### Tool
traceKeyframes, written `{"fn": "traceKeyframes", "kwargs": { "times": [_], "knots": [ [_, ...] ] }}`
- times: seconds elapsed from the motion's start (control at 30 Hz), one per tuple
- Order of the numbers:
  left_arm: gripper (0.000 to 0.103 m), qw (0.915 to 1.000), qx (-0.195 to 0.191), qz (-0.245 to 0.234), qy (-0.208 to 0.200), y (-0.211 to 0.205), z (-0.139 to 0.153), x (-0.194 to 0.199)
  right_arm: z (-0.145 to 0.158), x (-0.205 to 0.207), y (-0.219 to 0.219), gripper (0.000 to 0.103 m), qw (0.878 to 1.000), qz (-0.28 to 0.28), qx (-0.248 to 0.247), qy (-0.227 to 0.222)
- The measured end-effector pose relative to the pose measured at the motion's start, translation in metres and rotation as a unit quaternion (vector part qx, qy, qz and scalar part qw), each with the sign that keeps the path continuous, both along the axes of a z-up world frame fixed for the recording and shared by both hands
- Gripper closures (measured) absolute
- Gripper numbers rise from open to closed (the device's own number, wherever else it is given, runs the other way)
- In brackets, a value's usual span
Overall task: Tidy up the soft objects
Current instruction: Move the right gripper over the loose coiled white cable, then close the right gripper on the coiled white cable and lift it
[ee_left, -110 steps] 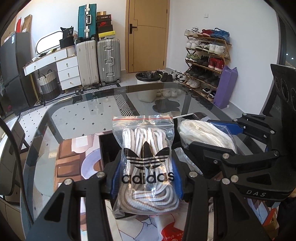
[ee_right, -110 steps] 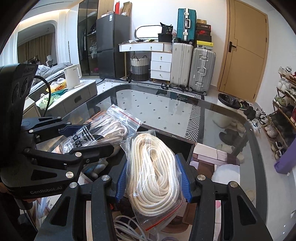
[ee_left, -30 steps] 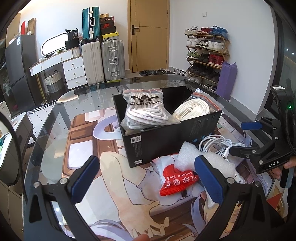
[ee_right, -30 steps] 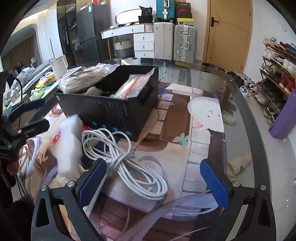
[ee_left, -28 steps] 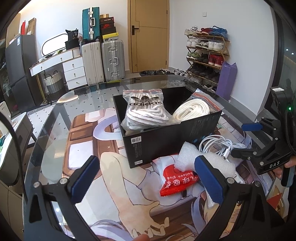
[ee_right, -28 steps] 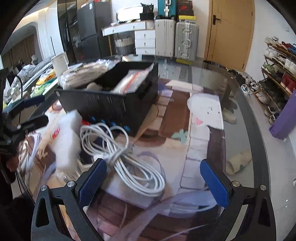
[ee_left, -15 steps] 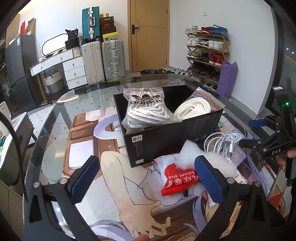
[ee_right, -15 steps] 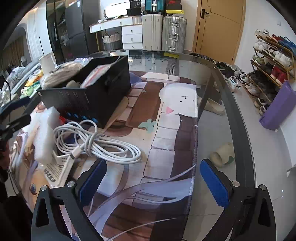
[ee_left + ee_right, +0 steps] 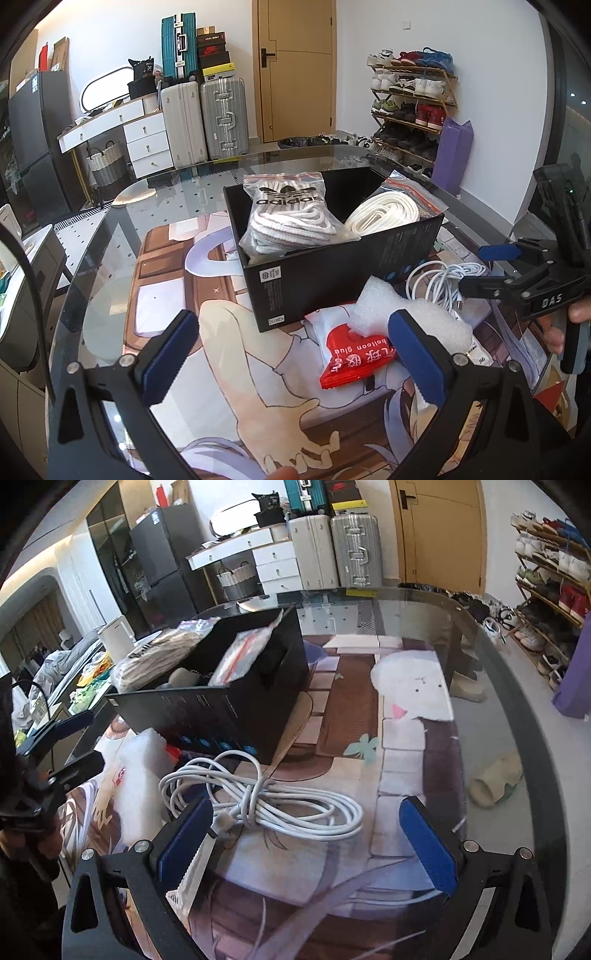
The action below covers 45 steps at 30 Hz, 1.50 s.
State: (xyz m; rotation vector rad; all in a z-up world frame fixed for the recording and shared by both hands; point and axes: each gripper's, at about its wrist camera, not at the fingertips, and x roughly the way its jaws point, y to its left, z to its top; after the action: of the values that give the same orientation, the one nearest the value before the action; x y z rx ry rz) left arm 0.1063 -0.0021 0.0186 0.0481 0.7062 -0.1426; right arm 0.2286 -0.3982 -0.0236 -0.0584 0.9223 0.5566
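A black box stands mid-table. In it lie a clear adidas bag of laces and a bag of white rope. In front of the box rest a white foam piece, a red packet and a coiled white cable. My left gripper is open and empty, short of the box. My right gripper is open beside the cable. In the right wrist view the cable lies just ahead of the open right gripper, with the foam, box and left gripper to its left.
The glass table carries a printed picture mat; its curved edge runs right of the right gripper. A hand holds the right gripper's handle. Suitcases, a white dresser and a shoe rack stand beyond the table.
Both bags, gripped 3.7 s ago, now lie in the box and both grippers are open. Over the last second the right gripper swung right and drew up to the cable; the left stayed put.
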Motion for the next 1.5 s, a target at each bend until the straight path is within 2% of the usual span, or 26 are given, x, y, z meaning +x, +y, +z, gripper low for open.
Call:
{"fn": "traceKeyframes", "kwargs": {
  "times": [0.13, 0.37, 0.7, 0.8, 0.87, 1.33, 1.5],
  "knots": [
    [0.000, 1.0000, 0.000, 0.000, 0.000, 0.000, 0.000, 0.000, -0.008, 0.003, 0.007, 0.001, 1.000, -0.006, 0.002, 0.012],
    [0.000, 1.0000, 0.001, 0.001, 0.002, 0.001, -0.001, 0.001, -0.012, 0.002, 0.015, 0.001, 1.000, -0.020, -0.023, -0.004],
    [0.000, 1.0000, 0.001, 0.000, 0.001, 0.001, -0.001, 0.000, -0.013, 0.004, 0.014, 0.001, 0.999, -0.028, -0.021, 0.000],
    [0.000, 1.0000, 0.000, 0.001, 0.001, 0.002, -0.001, 0.000, -0.012, 0.003, 0.013, 0.008, 1.000, -0.025, -0.018, -0.003],
    [0.000, 1.0000, 0.000, 0.002, 0.001, 0.002, -0.001, 0.000, -0.010, 0.003, 0.010, 0.020, 1.000, -0.026, -0.009, -0.004],
    [0.000, 1.0000, -0.003, 0.001, 0.003, 0.003, -0.001, 0.001, -0.008, 0.004, -0.004, 0.023, 0.999, -0.029, 0.027, -0.001],
    [0.000, 0.9999, -0.007, -0.006, 0.010, 0.004, -0.002, 0.002, 0.002, 0.003, -0.012, 0.022, 0.998, -0.031, 0.044, -0.014]
  ]
}}
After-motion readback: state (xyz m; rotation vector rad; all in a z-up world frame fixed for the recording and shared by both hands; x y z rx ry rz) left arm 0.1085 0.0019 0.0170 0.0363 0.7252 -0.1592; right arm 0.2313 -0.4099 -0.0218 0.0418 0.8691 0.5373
